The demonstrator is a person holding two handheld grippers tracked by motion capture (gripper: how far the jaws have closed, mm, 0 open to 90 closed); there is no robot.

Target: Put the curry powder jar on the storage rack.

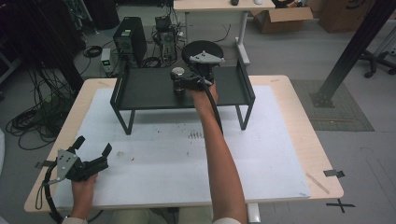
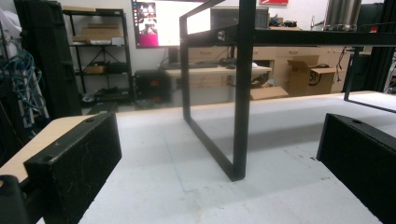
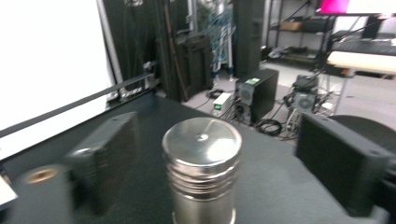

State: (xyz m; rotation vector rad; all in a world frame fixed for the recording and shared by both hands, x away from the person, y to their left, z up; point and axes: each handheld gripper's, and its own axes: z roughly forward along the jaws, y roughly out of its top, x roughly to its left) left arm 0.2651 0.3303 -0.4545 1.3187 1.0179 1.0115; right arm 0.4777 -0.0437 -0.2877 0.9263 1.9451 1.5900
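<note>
A shiny metal cylinder with a flat lid (image 3: 201, 172) stands upright on the black shelf stand (image 1: 144, 91) in the middle of the table. It shows as a small silver cap (image 1: 177, 72) in the high view. My right gripper (image 1: 179, 84) reaches over the shelf top and is open (image 3: 219, 144), one jaw on each side of the cylinder with a gap on both sides. The jaw on the left of that view is blurred. My left gripper (image 1: 93, 144) rests low at the table's near left corner, open and with nothing in it (image 2: 217, 158). It faces the stand's leg (image 2: 240, 116).
A white mat (image 1: 187, 158) covers most of the wooden table (image 1: 308, 140). Behind the table stand a round black stool (image 1: 201, 47), a computer tower (image 1: 130, 39) and loose cables (image 1: 32, 121) on the floor. A black slanted post (image 1: 350, 51) rises at the right.
</note>
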